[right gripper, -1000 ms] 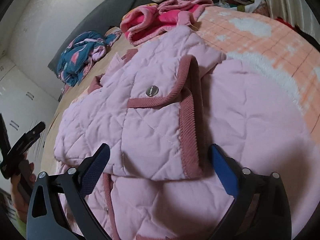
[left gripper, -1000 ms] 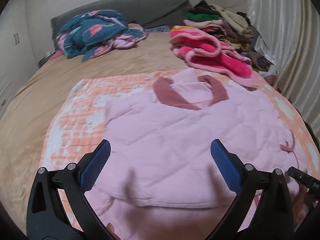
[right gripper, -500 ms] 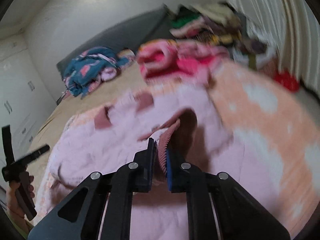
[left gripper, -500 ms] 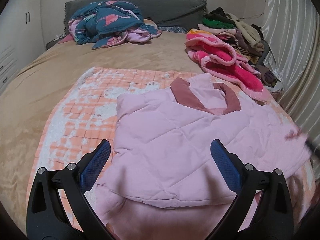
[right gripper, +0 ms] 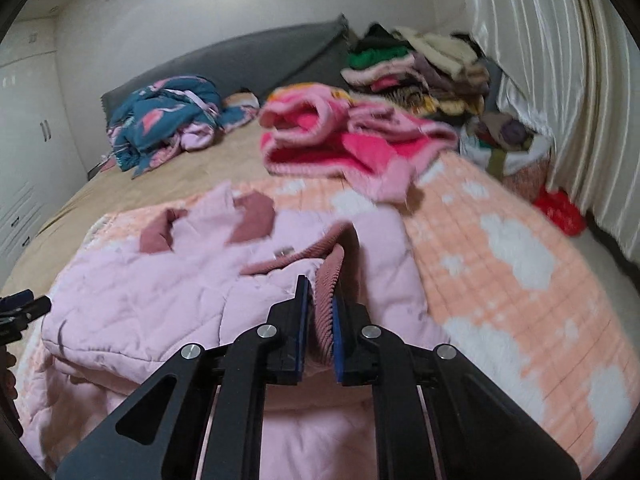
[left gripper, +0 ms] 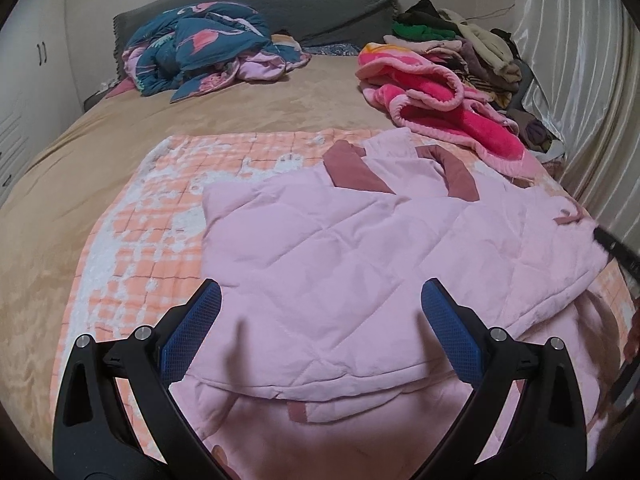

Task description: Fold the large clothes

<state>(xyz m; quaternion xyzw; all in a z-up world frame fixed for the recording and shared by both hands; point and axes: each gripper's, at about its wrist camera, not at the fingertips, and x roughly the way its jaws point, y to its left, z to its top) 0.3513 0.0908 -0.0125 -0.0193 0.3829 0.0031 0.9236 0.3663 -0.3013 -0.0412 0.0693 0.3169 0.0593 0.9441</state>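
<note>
Right tongs (right gripper: 320,312) clamped on the pink jacket's (left gripper: 360,248) ribbed cuff (right gripper: 326,292), blurred; its lower hem cut off by the frame. Left tongs (left gripper: 320,312) apart, empty.

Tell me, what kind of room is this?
It looks like a bedroom. There is a big bed with a grey headboard, a white wardrobe along one wall, and a pile of clothes by the curtain. A pink jacket lies spread on the bed.
</note>
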